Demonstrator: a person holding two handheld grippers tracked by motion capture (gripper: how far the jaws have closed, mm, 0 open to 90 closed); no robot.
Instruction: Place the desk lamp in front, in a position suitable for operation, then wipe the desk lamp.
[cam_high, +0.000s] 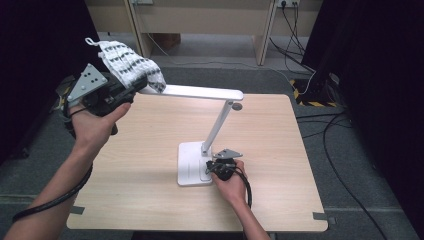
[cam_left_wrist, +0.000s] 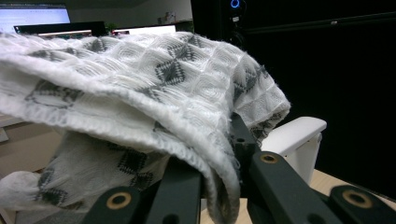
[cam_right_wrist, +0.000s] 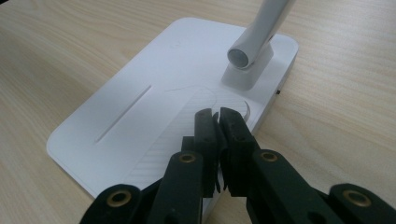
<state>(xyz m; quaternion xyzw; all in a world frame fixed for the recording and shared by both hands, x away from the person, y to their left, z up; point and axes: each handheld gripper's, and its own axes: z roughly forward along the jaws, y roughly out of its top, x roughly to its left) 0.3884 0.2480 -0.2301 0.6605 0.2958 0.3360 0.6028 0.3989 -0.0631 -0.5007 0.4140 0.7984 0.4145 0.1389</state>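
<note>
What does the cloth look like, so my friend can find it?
Start at the wooden table and follow the white lamp along its arm toward the left. The cloth hangs there, pinched by the left gripper. It alone is soft: white waffle weave with grey crosses.

A light wooden table (cam_high: 150, 200) on grey carpet (cam_high: 350, 200)

Beyond the table stands a beige wooden desk frame (cam_high: 200, 20); black curtains (cam_high: 380, 60) hang either side of it, and black cables (cam_high: 340, 150) trail over the carpet to its right

Lab or office – black curtains (cam_high: 380, 75), floor cables (cam_high: 345, 150).
</note>
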